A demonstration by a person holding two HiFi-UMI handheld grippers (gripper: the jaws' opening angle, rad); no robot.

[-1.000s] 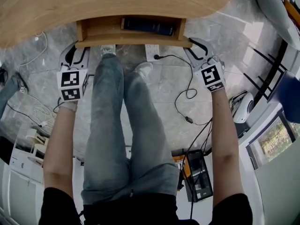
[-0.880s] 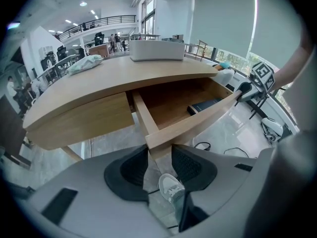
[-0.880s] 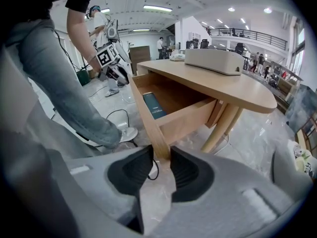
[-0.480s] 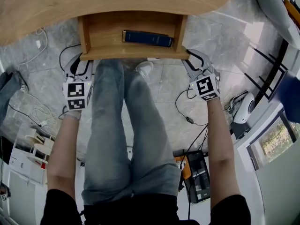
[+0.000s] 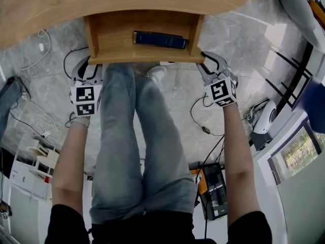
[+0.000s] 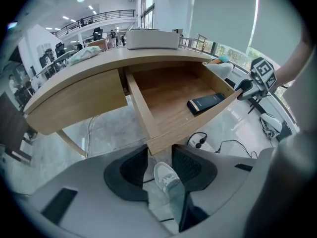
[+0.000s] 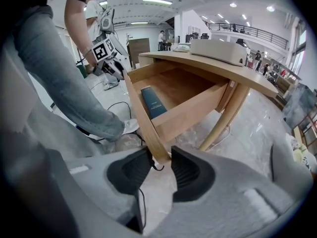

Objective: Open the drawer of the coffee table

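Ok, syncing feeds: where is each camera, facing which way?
Head view: on the head, steeply down at the drawer; legs, forearms, grippers show.
Left gripper view: on the left gripper, along jaws gripping a drawer corner; a shoe shows.
Right gripper view: on the right gripper, jaws gripping the opposite corner; a leg shows.
Shared: the blue book.

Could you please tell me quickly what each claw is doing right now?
Left claw: closed on the drawer at its front corner.
Right claw: gripping the drawer at its other front corner, its jaws having just opened slightly.
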